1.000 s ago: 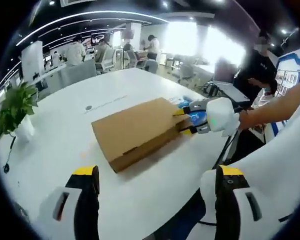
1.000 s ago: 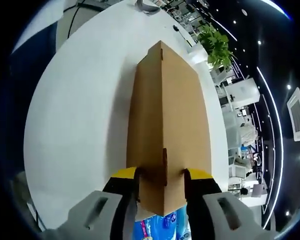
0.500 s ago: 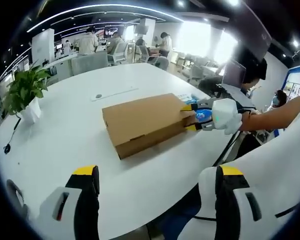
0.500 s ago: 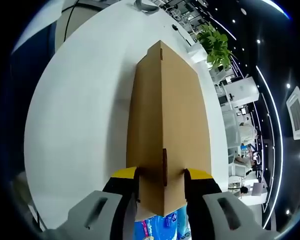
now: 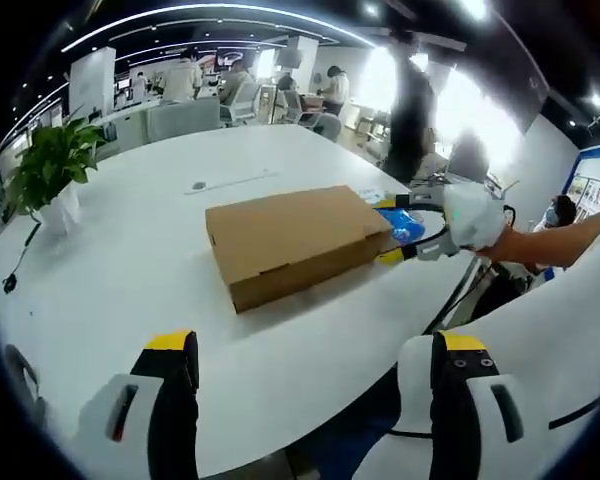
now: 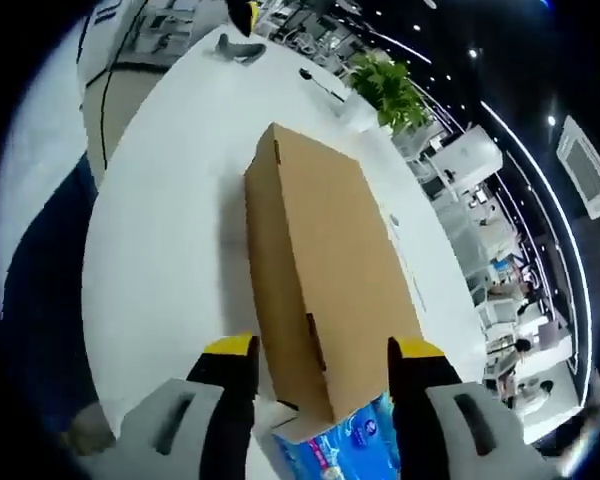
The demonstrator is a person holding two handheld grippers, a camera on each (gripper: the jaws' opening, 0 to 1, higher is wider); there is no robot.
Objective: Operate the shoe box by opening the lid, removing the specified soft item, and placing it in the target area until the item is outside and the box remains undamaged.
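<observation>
A shut brown cardboard shoe box point(image 5: 290, 240) lies flat on the white round table point(image 5: 130, 270). At its far right end my right gripper point(image 5: 388, 231) comes in, its yellow-tipped jaws spread to either side of the box end. A blue printed soft packet point(image 5: 406, 228) lies against that end. In the right gripper view the box point(image 6: 325, 270) runs away from me between the jaws of my right gripper point(image 6: 325, 352), and the blue packet point(image 6: 330, 448) lies just below its near corner. My left gripper point(image 5: 315, 345) hangs open over the table's near edge, well short of the box.
A potted plant point(image 5: 50, 170) stands at the table's left side, with a thin cable point(image 5: 18, 268) beside it. A white chair back point(image 5: 570, 330) rises at the right. People and desks fill the office behind. In the right gripper view the plant point(image 6: 385, 85) stands past the box's far end.
My right gripper's jaws have spread wider off the box end, and it has tilted and drawn back a little. The box stays shut and in place. A person behind the table has walked on.
</observation>
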